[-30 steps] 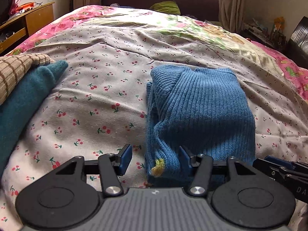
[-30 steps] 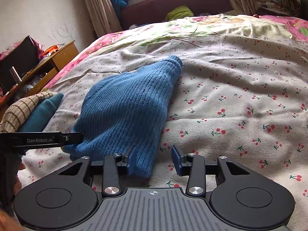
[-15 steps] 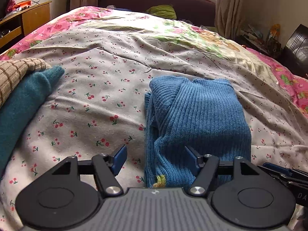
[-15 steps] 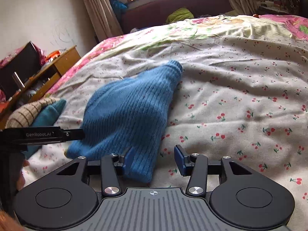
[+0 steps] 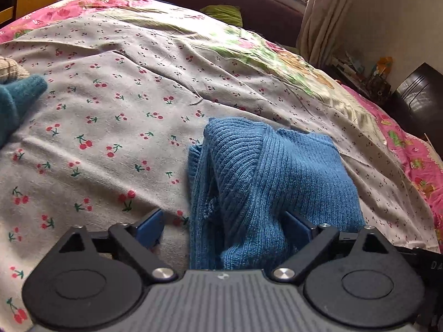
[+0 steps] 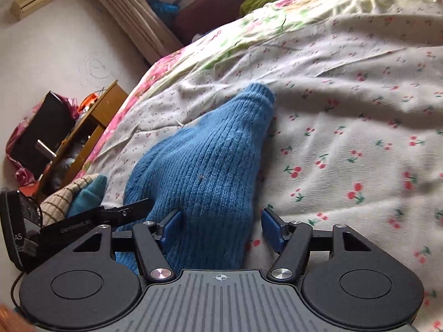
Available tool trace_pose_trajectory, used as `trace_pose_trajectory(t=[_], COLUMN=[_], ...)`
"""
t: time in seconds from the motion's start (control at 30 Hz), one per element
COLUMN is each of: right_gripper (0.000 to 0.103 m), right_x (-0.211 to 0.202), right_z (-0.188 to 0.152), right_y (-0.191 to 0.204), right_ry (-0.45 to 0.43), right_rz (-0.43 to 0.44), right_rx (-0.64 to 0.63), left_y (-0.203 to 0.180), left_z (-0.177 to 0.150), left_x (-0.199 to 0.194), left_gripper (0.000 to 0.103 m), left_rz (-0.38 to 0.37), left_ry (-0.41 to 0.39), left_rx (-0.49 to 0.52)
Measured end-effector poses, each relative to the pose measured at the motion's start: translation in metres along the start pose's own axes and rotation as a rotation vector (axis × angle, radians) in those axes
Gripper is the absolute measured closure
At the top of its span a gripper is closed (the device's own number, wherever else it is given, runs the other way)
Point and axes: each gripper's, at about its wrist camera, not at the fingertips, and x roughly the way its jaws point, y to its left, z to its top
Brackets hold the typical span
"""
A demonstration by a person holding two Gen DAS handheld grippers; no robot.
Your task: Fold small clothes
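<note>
The folded blue ribbed-knit sweater looks soft and matt, its ribs fine and even. Under it the pale cherry-print cotton bedsheet is thin, creased woven cloth. The teal garment at the left edge is fuzzier (wool-like nap).

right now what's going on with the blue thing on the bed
A person with a gripper in each hand is folding a small blue knit sweater on the cherry-print bedspread. The sweater lies folded into a compact bundle. Both the left gripper and the right gripper have just been opening, with the sweater's near edge between the jaws, apparently released. A teal garment and a plaid one sit off to the side.
</note>
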Motion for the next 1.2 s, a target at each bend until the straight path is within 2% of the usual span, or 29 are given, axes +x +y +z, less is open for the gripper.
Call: trace_pose_trajectory(t=[0.17, 0.23, 0.33, 0.43, 0.6, 0.77, 0.93, 1.03, 1.2], right_gripper=[0.039, 0.038, 0.039, 0.039, 0.039, 0.039, 0.039, 0.039, 0.039], right_x=[0.012, 0.013, 0.015, 0.006, -0.020, -0.044, -0.067, -0.077, -0.092], right_z=[0.001, 0.001, 0.003, 0.001, -0.016, -0.041, -0.065, -0.073, -0.084], right_y=[-0.001, -0.001, 0.001, 0.006, 0.013, 0.045, 0.068, 0.076, 0.077], right_ry=[0.009, 0.009, 0.019, 0.010, -0.010, -0.043, -0.086, -0.104, -0.110], right_rz=[0.051, 0.057, 0.047, 0.011, -0.111, -0.233, -0.241, -0.255, -0.267], right_rx=[0.015, 0.021, 0.023, -0.007, -0.088, -0.216, -0.221, -0.230, -0.175], left_y=[0.010, 0.009, 0.001, -0.003, -0.016, -0.032, -0.039, -0.046, -0.051], left_z=[0.001, 0.000, -0.002, -0.003, -0.015, -0.040, -0.054, -0.061, -0.073], left_x=[-0.006, 0.000, 0.001, -0.004, -0.027, -0.043, -0.063, -0.073, -0.087], left_gripper=[0.001, 0.001, 0.001, 0.000, 0.001, 0.001, 0.001, 0.000, 0.000], left_rz=[-0.065, -0.050, -0.022, 0.019, 0.127, 0.207, 0.194, 0.217, 0.239], left_ry=[-0.015, 0.000, -0.021, -0.024, -0.032, 0.004, 0.015, 0.017, 0.013], left_rx=[-0.035, -0.016, 0.031, 0.056, 0.158, 0.233, 0.177, 0.174, 0.162])
